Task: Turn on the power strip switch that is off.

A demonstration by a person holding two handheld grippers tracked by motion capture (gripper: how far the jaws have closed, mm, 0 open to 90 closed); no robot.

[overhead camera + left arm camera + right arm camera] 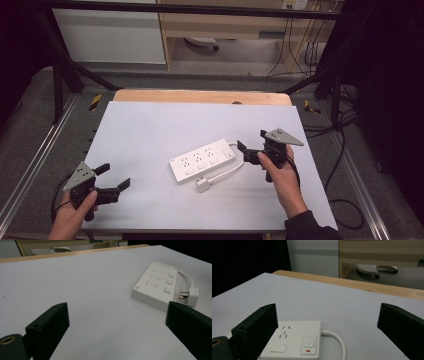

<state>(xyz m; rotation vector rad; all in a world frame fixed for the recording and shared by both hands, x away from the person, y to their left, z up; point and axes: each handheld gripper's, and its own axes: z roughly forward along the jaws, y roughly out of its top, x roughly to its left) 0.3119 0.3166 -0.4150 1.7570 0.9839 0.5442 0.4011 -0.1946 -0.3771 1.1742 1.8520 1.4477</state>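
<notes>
Power strip (202, 160), white, lies flat near the middle of the pale table top (150, 130), set on a slant with its switch end toward the far right. Its white cable (227, 172) leaves that switch end, loops back along the near side of the strip and ends in a white plug (202, 185) lying just off the strip's near long edge, apart from it.

Right gripper (250, 141) is held just beyond the strip's switch end, its tips close to that end but not touching it; the jaws stand spread wide with nothing between them. In the right gripper view the strip (294, 342) sits low between the two black jaws, its round switch with a red mark facing up and the cable (338, 342) curving off to the right.

Left gripper (114, 176) hangs well apart from the strip, off toward its near left, over the table's near left corner. Its jaws are also spread, holding nothing. In the left gripper view the strip (156, 283) lies far off to the right, the plug (192, 293) beside it with its prongs showing.
</notes>
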